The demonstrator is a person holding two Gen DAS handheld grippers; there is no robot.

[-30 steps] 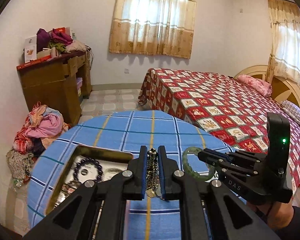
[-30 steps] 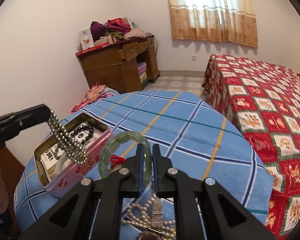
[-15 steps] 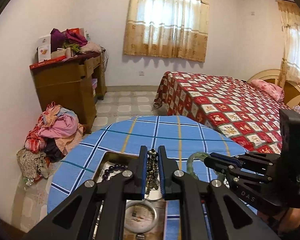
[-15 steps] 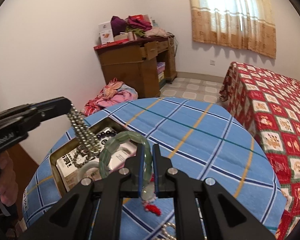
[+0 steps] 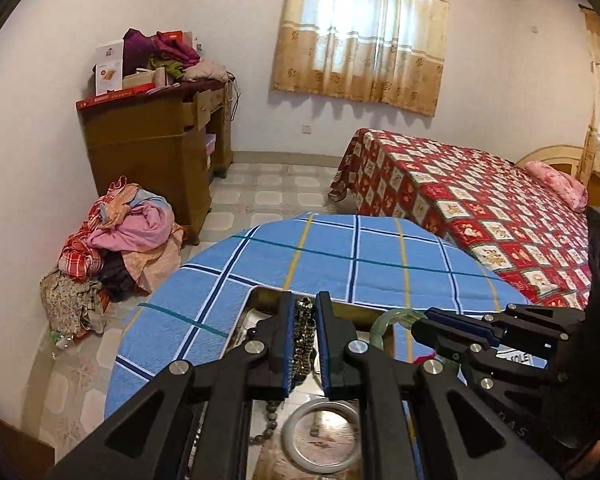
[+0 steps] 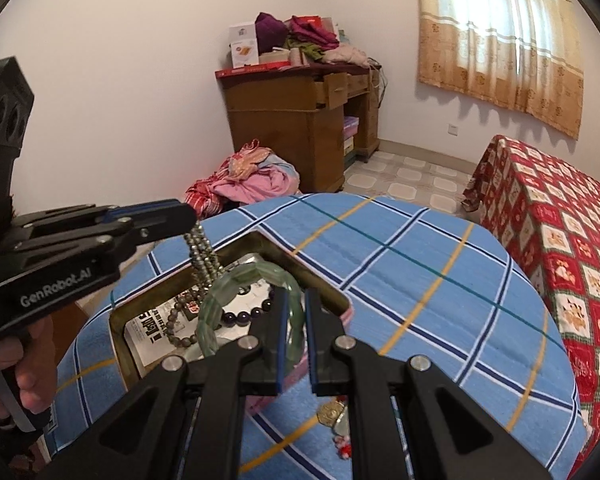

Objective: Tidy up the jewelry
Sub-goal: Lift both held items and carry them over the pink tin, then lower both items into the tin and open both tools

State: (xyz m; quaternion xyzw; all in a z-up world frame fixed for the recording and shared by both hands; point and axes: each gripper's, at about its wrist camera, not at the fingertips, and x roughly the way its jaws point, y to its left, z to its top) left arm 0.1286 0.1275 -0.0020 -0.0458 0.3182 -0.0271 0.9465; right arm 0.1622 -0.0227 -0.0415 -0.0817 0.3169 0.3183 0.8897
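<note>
Two hand-held grippers are hovering over an open tin (image 6: 118, 326): the left hand-held gripper (image 5: 305, 312) is clamping what looks like a beaded chain (image 6: 204, 258), the right hand-held gripper (image 6: 294, 312) is clamping a green bangle (image 6: 228, 286).

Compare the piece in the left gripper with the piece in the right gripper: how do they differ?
The bead strand in the left gripper is limp, dangling in loops of small metallic beads; the green bangle in the right gripper is a rigid, translucent ring holding its shape. The strand looks dark and shiny, the bangle pale green. Both hang clamped over the open tin.
</note>
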